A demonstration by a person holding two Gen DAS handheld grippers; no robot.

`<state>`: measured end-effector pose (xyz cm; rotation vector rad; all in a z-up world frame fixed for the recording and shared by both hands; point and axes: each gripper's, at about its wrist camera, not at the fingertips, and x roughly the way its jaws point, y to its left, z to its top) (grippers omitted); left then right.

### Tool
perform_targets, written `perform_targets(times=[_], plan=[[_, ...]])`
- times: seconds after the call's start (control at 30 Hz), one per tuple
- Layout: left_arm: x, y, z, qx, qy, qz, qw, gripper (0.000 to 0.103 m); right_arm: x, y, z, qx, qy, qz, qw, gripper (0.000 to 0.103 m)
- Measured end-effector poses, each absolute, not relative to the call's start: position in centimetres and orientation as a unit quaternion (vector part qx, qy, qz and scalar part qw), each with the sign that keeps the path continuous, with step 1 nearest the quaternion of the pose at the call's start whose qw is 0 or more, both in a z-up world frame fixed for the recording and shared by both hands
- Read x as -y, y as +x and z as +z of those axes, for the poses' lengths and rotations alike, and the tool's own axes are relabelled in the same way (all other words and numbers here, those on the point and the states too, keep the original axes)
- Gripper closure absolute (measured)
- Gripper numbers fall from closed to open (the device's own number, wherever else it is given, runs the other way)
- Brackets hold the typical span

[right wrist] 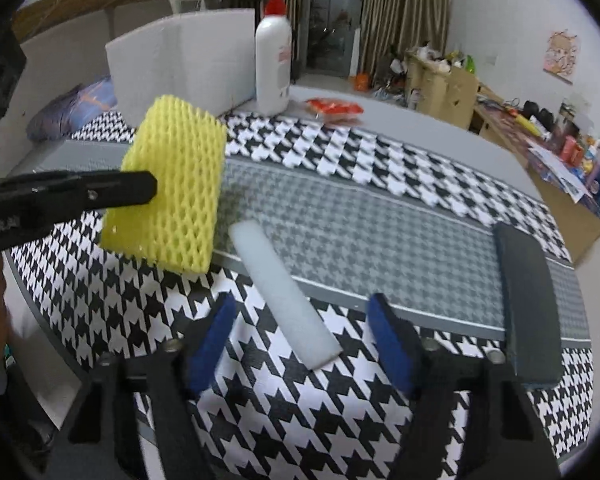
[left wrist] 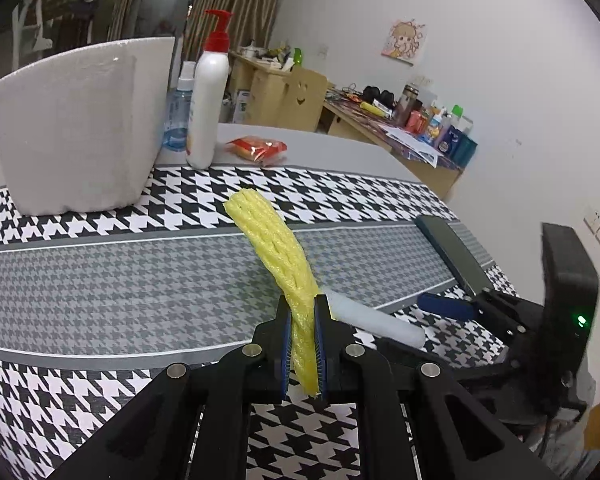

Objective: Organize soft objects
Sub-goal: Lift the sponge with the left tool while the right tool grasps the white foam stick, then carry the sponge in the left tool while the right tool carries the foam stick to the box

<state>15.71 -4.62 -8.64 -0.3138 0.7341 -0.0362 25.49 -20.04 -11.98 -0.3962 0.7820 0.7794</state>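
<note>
Behind left tool [left wrist: 303,344], white foam strip [left wrist: 374,320] half-hidden

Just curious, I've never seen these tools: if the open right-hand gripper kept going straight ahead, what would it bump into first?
Probably the white foam strip, lying on the houndstooth tablecloth between the right gripper's open fingers; depth is uncertain.

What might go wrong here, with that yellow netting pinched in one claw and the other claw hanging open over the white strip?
The left gripper pinches the floppy yellow foam net only by one end, so it may slip or droop. The open right gripper straddles the white foam strip lying flat; closing might push it aside rather than catch it. The dark slab beside one finger could get bumped.
</note>
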Motion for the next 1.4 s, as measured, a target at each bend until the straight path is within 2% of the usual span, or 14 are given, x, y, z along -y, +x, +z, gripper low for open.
perform_targets(times=[0.13,0.23,0.33,0.5,0.57,1.4], plan=[[4.7,15.5,-8.5,-0.356,-0.151,-0.024,0.922,0.092,19.7,26.5,-12.9,-0.39,-0.186,0.378,0.819,0.05],[4.6,15.2,-8.6,-0.356,-0.152,-0.024,0.922,0.092,19.8,26.8,-12.9,-0.392,-0.176,0.386,0.816,0.055],[4.3,14.9,-8.5,-0.357,-0.153,-0.02,0.921,0.092,19.7,26.8,-12.7,-0.395,-0.178,0.398,0.809,0.068],[4.4,14.4,-8.2,-0.356,-0.145,-0.026,0.923,0.092,19.7,26.1,-12.7,-0.393,-0.189,0.397,0.808,0.077],[4.6,14.4,-8.0,-0.355,-0.143,-0.027,0.923,0.092,20.0,26.5,-12.5,-0.401,-0.174,0.394,0.809,0.085],[4.3,13.1,-5.7,-0.325,-0.108,-0.019,0.939,0.092,20.8,22.5,-8.1,-0.341,-0.099,0.349,0.867,0.086]])
